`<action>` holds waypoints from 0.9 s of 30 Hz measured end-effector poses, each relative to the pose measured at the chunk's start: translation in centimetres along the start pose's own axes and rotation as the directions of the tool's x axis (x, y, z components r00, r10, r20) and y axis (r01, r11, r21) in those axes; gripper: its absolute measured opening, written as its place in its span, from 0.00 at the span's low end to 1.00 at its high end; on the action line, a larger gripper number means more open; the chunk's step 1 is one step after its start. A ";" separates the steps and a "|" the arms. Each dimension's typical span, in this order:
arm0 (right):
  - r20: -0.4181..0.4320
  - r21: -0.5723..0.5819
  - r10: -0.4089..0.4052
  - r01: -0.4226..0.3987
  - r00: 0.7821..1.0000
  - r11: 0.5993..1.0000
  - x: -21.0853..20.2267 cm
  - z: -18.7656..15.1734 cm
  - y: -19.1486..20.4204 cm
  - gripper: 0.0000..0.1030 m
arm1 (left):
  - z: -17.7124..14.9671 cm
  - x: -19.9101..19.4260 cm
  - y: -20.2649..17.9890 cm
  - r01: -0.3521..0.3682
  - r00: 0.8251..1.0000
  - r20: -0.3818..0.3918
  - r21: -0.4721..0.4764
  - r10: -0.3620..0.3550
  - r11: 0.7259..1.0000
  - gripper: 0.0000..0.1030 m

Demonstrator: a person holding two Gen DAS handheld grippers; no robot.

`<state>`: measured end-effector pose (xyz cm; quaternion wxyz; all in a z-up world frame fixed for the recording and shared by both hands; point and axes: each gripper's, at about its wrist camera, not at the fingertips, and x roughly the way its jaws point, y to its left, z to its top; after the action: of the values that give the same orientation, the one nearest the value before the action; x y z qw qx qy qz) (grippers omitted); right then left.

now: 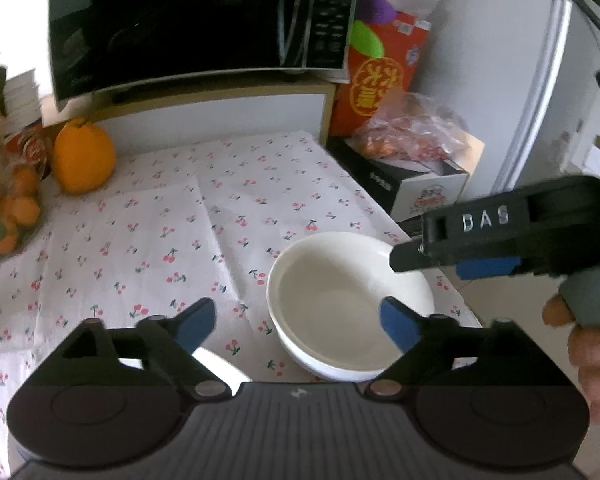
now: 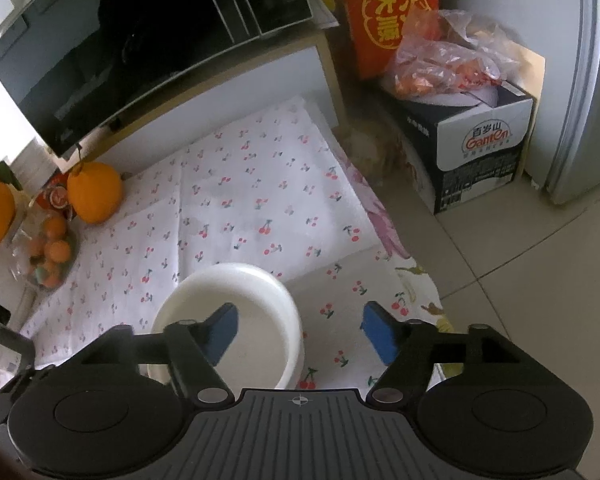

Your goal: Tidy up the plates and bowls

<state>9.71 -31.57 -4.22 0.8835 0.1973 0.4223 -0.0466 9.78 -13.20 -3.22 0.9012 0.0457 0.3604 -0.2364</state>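
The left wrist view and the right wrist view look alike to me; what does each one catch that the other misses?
Only the left wrist view shows the other handheld black gripper marked DAS with a person's hand behind it, and a purple and green plush toy. Only the right wrist view shows the beige tiled floor and the Ganten label on the cardboard box. Both show the white ceramic bowl on the cherry-print tablecloth, the black microwave oven, the large orange fruit and the red carton.
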 end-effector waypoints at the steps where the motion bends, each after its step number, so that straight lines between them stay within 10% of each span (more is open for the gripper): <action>1: 0.002 0.001 0.004 -0.004 1.000 1.000 0.0 0.0 -0.1 0.73 | -0.1 -0.1 -0.1 0.006 1.000 0.004 0.018 -0.006 1.000 0.93; 10: 0.065 -0.025 0.114 -0.113 0.991 0.993 -0.3 -0.1 -1.0 0.88 | -1.3 0.1 -1.0 0.099 0.995 -0.008 0.163 -0.099 0.982 1.00; 27: 0.080 -0.046 0.130 -0.127 0.988 0.991 1.3 -0.7 -2.5 0.88 | -2.2 2.2 -2.0 0.082 0.996 -0.065 0.277 -0.067 0.957 1.00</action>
<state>9.41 -33.49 -6.37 0.9053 0.2038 0.3724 0.0111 8.88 -15.29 -6.10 0.8660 0.1650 0.3496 -0.3172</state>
